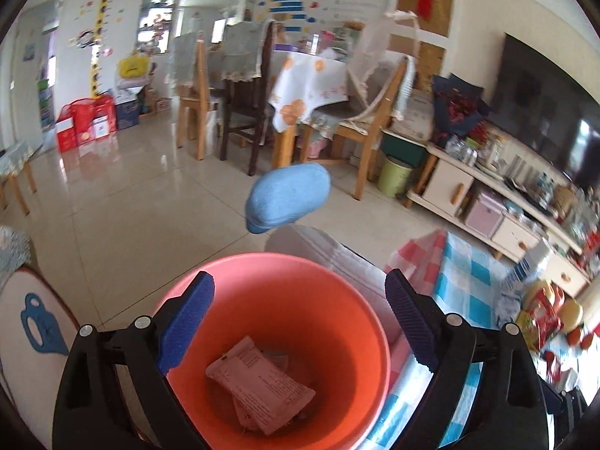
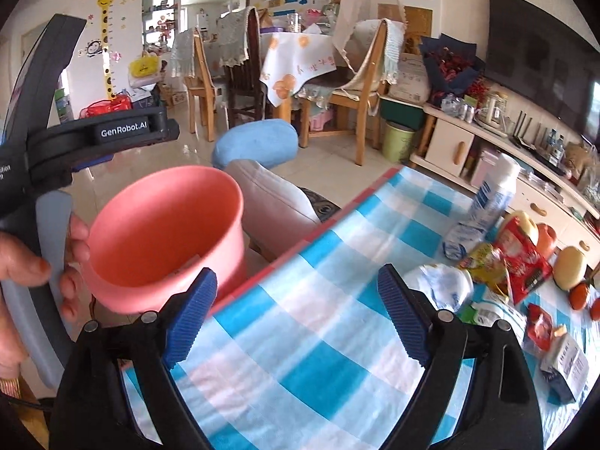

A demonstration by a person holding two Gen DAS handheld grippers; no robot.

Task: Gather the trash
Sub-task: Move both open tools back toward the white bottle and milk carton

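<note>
A coral pink trash bin [image 1: 285,322] stands beside the table edge; it holds crumpled wrappers [image 1: 258,386]. My left gripper [image 1: 300,318] is open and empty, hovering right above the bin's mouth. In the right wrist view the bin [image 2: 165,232] is at left, with the left gripper's body above it. My right gripper [image 2: 298,313] is open and empty over the blue checked tablecloth [image 2: 300,337]. Trash lies on the table at right: a crumpled white bag [image 2: 446,285], a red snack wrapper [image 2: 525,262], a yellow wrapper [image 2: 483,258], a small carton [image 2: 566,363].
A white spray can [image 2: 491,195] and round fruit [image 2: 570,262] sit on the table's far right. A person's leg with a blue slipper [image 1: 288,197] is beyond the bin. Dining chairs [image 1: 240,86], a green bin [image 1: 393,176] and a TV cabinet [image 1: 487,202] stand farther back.
</note>
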